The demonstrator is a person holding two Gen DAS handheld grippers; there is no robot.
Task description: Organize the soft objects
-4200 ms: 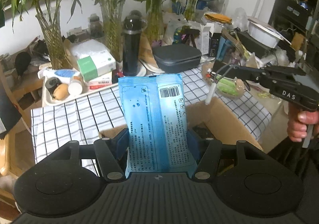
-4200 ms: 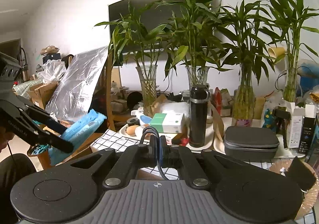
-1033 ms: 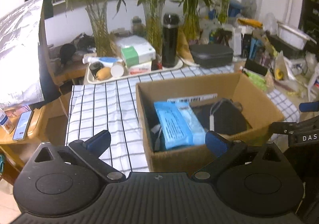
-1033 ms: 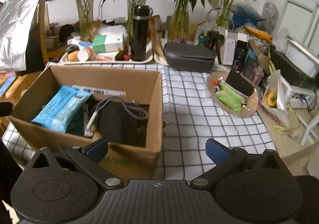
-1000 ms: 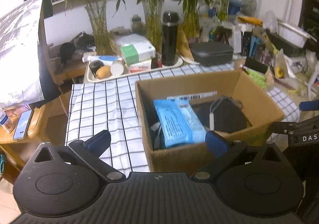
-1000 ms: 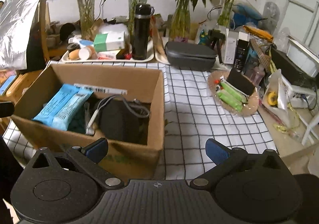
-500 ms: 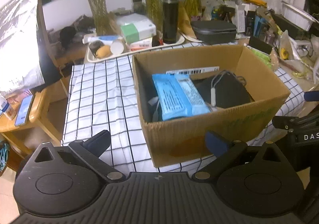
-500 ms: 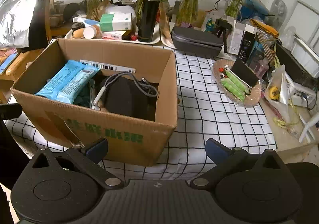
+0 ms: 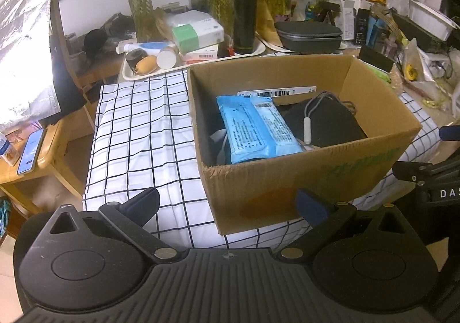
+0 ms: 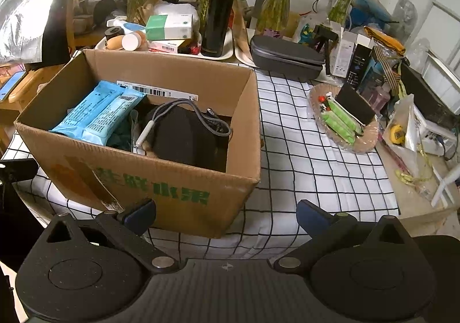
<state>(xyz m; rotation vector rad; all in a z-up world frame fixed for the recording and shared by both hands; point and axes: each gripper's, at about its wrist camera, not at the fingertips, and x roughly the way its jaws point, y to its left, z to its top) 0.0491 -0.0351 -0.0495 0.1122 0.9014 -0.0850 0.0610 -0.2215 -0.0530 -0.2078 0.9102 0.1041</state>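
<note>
Blue soft pack [image 9: 256,128] lies inside the cardboard box [image 9: 287,179], on the box's left side, leaning up against the back wall under a barcode label, just beside a black pouch [image 10: 184,136] with a grey cord draped over it. The pack looks light and squashy, a sealed film wrapper that should give under pressure and could slide between pads; a hold across its narrow width near the middle looks safer than one on a crimped end. The pouch seems soft too, and its cord could snag.

The left gripper [image 9: 228,205] hangs in front of the box's near wall, jaws spread wide and empty. The right gripper [image 10: 225,215] sits likewise low before the box's printed front, jaws apart, holding nothing.

About four seconds ago the left jaws clamped that pack upright above the surface; now it rests in the box and both grippers have pulled back and lower, so the box front fills more of each view.
</note>
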